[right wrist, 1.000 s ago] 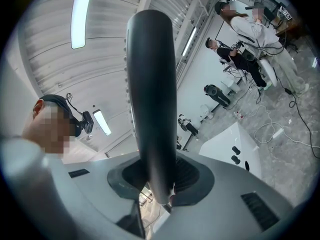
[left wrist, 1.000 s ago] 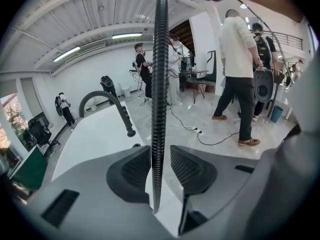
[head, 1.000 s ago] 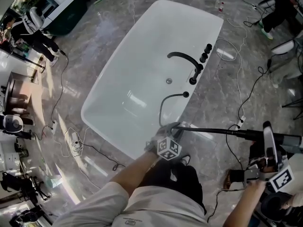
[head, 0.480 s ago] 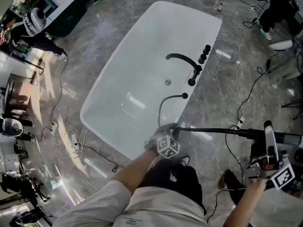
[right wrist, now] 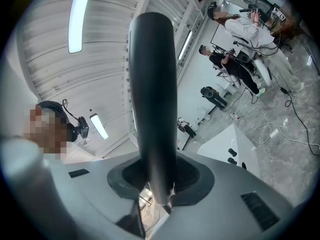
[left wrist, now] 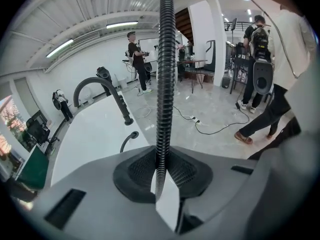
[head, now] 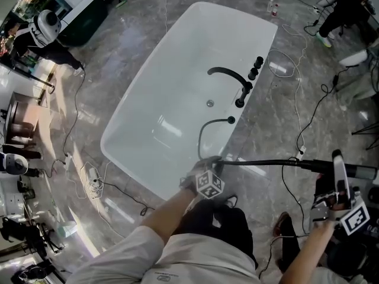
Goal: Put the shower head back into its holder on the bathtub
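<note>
A white bathtub (head: 121,132) carries a black arched faucet (head: 228,74) on its right rim, with a small black socket (head: 231,119) beside it. The black ribbed shower hose (head: 260,163) loops out of that socket to my left gripper (head: 213,161) at the tub's near corner. Those jaws are closing, and the hose (left wrist: 164,84) runs between the pads of the left gripper (left wrist: 162,184), which press on it. From there the hose runs right to the black shower head handle (head: 358,171). My right gripper (head: 338,161) is shut on that handle (right wrist: 152,109), held about level off the tub's right side.
Three black knobs (head: 257,67) stand on the rim beyond the faucet. Cables and a power strip (head: 92,173) lie on the grey marble floor around the tub. People stand at the far right (head: 346,5) and far left (head: 44,31). My own legs fill the bottom.
Both grippers stay almost where they were, the left at the hose by the tub's corner. A bystander's shoe at the bottom right has shifted.
</note>
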The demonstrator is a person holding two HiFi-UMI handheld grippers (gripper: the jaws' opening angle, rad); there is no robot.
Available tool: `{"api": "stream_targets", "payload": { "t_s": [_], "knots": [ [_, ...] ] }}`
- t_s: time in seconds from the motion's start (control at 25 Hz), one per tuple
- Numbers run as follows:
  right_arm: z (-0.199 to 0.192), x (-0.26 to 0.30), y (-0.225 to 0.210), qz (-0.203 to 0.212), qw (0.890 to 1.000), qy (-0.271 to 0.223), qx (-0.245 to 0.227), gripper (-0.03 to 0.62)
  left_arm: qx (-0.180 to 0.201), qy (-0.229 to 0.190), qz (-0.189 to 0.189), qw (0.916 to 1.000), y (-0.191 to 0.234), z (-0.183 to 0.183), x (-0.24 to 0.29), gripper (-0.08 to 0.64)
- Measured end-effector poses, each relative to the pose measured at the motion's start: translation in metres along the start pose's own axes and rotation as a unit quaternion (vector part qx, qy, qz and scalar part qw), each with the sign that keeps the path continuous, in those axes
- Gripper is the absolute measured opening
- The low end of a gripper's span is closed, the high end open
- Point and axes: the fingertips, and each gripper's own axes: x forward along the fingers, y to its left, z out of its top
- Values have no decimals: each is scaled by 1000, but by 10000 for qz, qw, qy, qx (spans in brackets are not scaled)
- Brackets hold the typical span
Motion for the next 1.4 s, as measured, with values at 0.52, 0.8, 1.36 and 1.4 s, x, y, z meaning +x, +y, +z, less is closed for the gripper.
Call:
{"api": "stream_targets", "payload": {
  "t_s": [0.52, 0.8, 1.36, 1.4],
  "knots": [
    [19, -27, -39, -579, 9974, -417, 48, 115, -1320, -361, 290, 9902, 42, 11, -50, 52],
    [25, -48, -60, -923, 9928, -689, 332, 115, -1961, -979, 917, 9714, 88, 43, -115, 52],
    [-3, -50, -94, -1461, 9882, -334, 321, 114, -1617, -1970, 1435, 9563, 156, 148, -219, 52],
    [-3, -53, -97, -1518, 9873, -287, 375, 113, -1571, -2029, 1397, 9564, 155, 162, -223, 52]
  ]
}}
